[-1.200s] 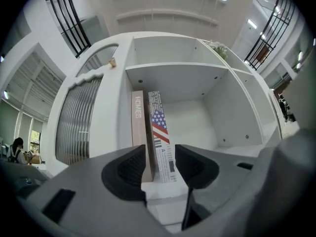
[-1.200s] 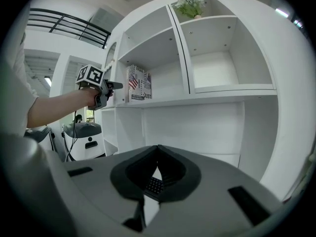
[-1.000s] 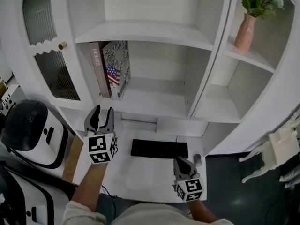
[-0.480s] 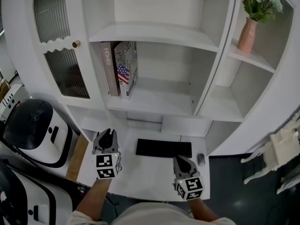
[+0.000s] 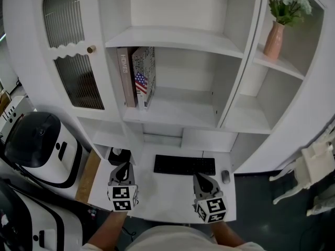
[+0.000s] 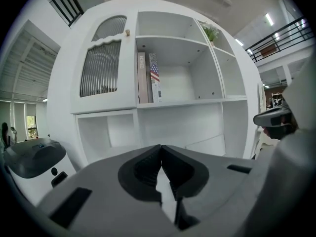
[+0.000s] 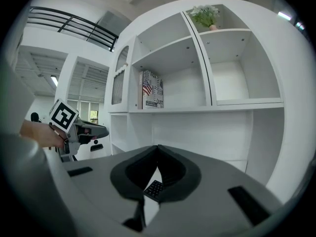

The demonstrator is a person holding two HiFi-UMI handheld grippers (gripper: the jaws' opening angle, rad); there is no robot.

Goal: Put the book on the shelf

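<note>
Book: upright on the shelf, above the keyboard.
Left tongs: closed, empty (left of keyboard).
Right tongs: closed, empty, just before keyboard.

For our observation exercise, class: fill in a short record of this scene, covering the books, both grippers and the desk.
Books: two, upright, at left end of the middle shelf
Left gripper: shut, empty, over the desk
Right gripper: shut, empty, over the desk
Desk: keyboard, mouse to its right
Upper right shelf: pink vase with flowers
</note>
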